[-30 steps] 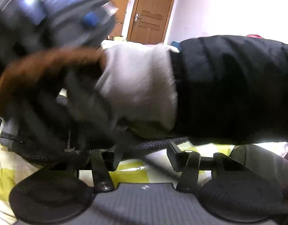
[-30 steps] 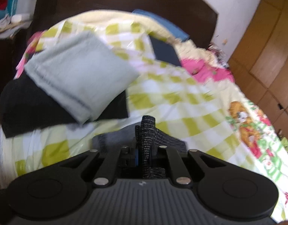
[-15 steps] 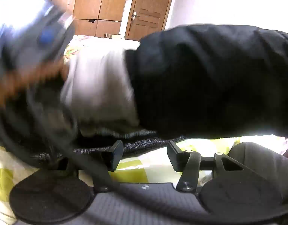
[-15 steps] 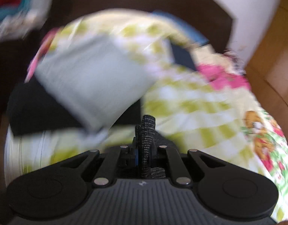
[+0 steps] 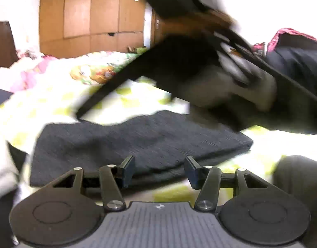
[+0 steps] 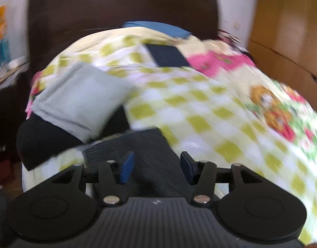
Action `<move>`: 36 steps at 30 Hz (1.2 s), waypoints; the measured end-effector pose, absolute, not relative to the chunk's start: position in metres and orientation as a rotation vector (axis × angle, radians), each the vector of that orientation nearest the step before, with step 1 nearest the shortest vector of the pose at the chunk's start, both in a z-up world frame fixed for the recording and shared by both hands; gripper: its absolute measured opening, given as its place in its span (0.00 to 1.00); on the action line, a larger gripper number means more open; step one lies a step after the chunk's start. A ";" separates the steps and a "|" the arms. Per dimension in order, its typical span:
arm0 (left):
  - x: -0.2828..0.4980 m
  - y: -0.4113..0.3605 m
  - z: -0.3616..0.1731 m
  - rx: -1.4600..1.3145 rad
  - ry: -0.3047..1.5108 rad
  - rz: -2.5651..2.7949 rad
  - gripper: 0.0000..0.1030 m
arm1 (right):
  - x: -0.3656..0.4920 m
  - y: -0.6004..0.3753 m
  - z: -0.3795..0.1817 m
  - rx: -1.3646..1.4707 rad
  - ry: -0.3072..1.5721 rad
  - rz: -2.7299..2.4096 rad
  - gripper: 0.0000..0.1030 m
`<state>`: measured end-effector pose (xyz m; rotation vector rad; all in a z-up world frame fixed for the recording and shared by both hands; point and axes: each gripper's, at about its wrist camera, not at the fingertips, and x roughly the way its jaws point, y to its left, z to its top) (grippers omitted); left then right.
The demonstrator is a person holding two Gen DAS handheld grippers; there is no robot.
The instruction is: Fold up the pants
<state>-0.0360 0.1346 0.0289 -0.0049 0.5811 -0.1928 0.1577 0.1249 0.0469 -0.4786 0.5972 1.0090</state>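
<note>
The dark grey pants [image 5: 142, 140] lie folded into a flat rectangle on the checked bedspread [image 5: 55, 103]. My left gripper [image 5: 159, 169] is open, its fingers spread over the pants' near edge without pressing on it. Above and to the right in the left wrist view, a gloved hand [image 5: 230, 88] holds the blurred right gripper. In the right wrist view my right gripper [image 6: 156, 166] hangs just above the pants [image 6: 146, 148]. Its jaws are opening, and no cloth is caught between the blue pads [image 6: 125, 166].
A light grey folded garment [image 6: 80, 97] rests on a black one [image 6: 40, 140] at the bed's left edge. A dark blue folded piece [image 6: 166, 55] and a blue pillow [image 6: 156, 28] lie near the dark headboard [image 6: 117, 6]. Wooden wardrobes [image 6: 292, 31] stand to the right.
My right gripper was shut on a fold of the pants and has let it go; its jaws now stand apart. The sleeve and hand moved up and right, uncovering the flat pants.
</note>
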 end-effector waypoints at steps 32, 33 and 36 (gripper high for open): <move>0.077 0.104 -0.007 0.271 0.709 -0.053 0.69 | 0.235 -0.191 -0.060 0.619 1.058 0.571 0.53; 0.078 0.099 -0.003 0.280 0.680 -0.060 0.69 | 0.236 -0.190 -0.059 0.620 1.057 0.578 0.53; 0.094 0.085 -0.010 0.319 0.656 -0.019 0.69 | 0.232 -0.178 -0.052 0.563 1.040 0.612 0.54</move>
